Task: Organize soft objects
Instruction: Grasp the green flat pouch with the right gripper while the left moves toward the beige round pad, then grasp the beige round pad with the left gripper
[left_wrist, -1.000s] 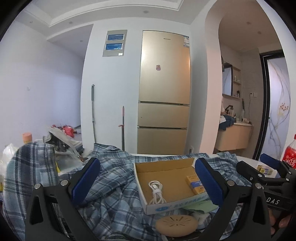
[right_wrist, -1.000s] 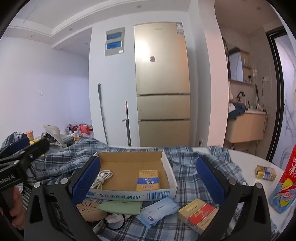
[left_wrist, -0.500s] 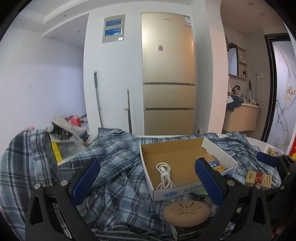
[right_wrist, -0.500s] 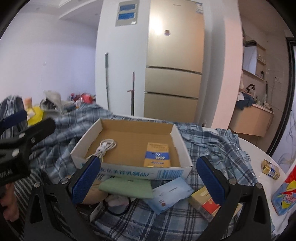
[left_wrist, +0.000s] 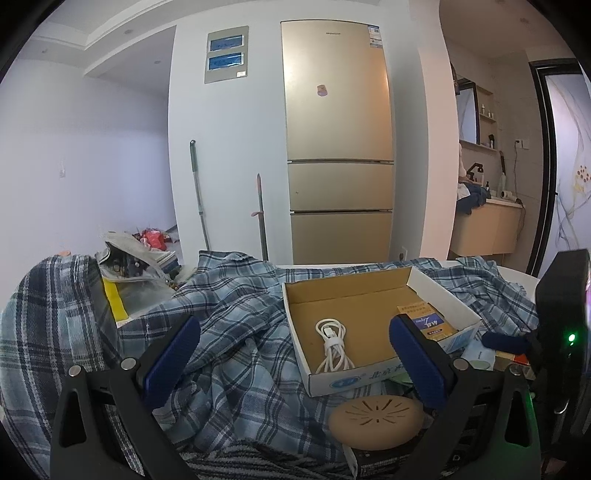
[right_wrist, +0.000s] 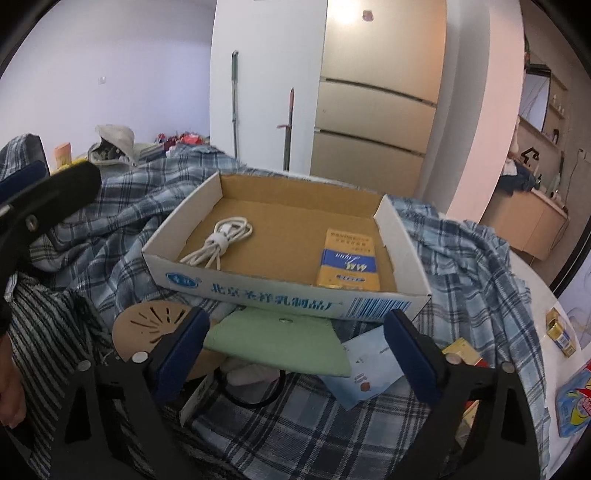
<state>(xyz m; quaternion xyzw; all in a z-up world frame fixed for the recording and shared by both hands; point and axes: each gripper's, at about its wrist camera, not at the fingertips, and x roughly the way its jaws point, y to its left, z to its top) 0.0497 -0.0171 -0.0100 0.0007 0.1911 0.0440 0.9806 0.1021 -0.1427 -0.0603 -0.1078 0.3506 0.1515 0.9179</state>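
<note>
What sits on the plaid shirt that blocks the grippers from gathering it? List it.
The cardboard box rests on the plaid shirt, holding a cable and a yellow packet. Ahead of the open right gripper, a green pouch, a tan disc and packets lie on it too.

The box sits on the shirt; inside it, cable at 9 o'clock, packet at 3 o'clock.

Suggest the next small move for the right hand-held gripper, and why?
Probably close in on the cardboard box and lift it off the plaid shirt. The right hand-held gripper is open and empty, right before the box, which sits on the shirt.
</note>
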